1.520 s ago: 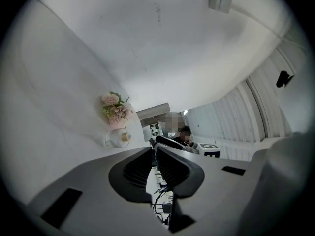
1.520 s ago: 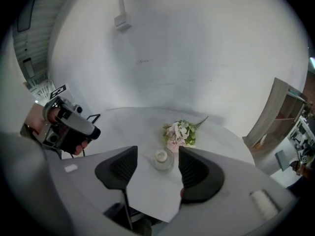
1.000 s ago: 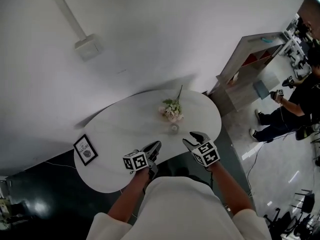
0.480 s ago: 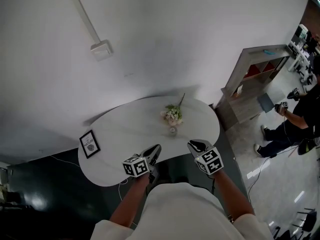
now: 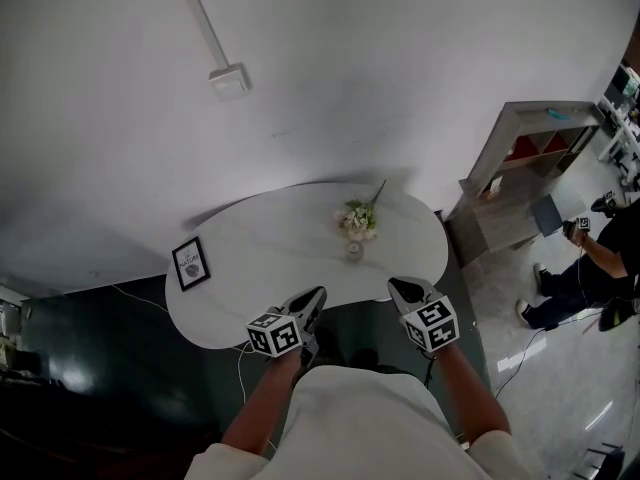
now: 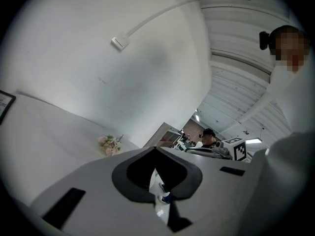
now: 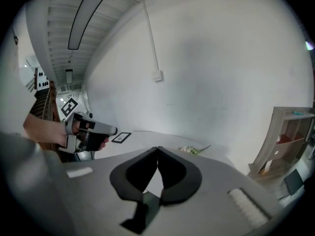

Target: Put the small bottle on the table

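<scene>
A small clear bottle (image 5: 354, 251) with a sprig of pale flowers (image 5: 359, 218) stands upright on the white oval table (image 5: 270, 258), right of its middle. Both grippers hang near the table's front edge, apart from the bottle. My left gripper (image 5: 315, 294) is shut with nothing between its jaws, and the left gripper view shows its tips (image 6: 155, 148) meeting. My right gripper (image 5: 398, 286) is also shut and empty, its tips (image 7: 157, 148) touching. In the gripper views only the flowers (image 6: 110, 144) (image 7: 192, 150) show; the bottle is too small to make out.
A small black-framed picture (image 5: 190, 263) stands at the table's left end. A wooden shelf unit (image 5: 525, 158) is at the right wall, and a person (image 5: 595, 258) stands further right. A wall box (image 5: 229, 81) with a conduit sits above. The floor under the table's left is dark.
My right gripper's jaws have gone from apart to shut, with nothing in them. Both grippers have drawn back from the bottle toward the front edge, and the head view has pulled back.
</scene>
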`<state>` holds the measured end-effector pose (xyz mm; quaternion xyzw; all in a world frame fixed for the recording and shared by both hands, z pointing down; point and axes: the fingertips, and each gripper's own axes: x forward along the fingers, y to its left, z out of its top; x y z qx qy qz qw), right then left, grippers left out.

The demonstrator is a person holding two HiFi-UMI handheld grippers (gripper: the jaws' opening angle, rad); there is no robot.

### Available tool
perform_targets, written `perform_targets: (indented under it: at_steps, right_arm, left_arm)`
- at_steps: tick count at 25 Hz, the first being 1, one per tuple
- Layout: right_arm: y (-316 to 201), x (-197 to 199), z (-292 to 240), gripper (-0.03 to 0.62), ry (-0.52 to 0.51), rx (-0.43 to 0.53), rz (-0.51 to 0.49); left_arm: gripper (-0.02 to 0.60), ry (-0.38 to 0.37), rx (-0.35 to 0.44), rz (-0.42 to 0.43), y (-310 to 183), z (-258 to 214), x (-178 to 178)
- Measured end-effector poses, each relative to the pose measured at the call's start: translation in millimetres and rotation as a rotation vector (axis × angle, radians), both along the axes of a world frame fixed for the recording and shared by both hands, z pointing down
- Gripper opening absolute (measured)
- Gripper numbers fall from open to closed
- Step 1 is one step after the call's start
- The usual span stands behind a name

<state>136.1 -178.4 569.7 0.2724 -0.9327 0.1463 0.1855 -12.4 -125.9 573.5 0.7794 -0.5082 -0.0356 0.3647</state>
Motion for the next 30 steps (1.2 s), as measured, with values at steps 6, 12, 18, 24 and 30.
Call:
perform_targets:
  at_steps: [6, 12, 18, 24, 30]
  right_arm:
    - [9.4, 1.6, -9.5, 0.011, -0.012, 0.015, 0.003]
    - [15.2, -5.8, -23.8, 0.011, -0.019, 0.063, 0.017]
    - [18.3, -16.6, -41.9, 0.011, -0.026, 0.089, 0.055]
    - [17.1, -19.4, -61.4, 0.011, -0.045, 0.134, 0.103]
    - [14.6, -21.2, -71.5, 0.011, -0.058, 0.152, 0.138]
  left_arm:
    - [0.006, -0.028, 0.025, -0.004, 10.0, -10.9, -5.3]
    - [0.006, -0.085, 0.084, 0.011, 15.4, -24.6, -12.3]
    - [0.006, -0.120, 0.127, 0.038, 14.6, -41.5, -29.0]
    - [0.006, -0.143, 0.157, 0.064, 10.2, -55.8, -44.0]
    - [0.006, -0.139, 0.164, 0.081, 6.7, -63.1, -49.9]
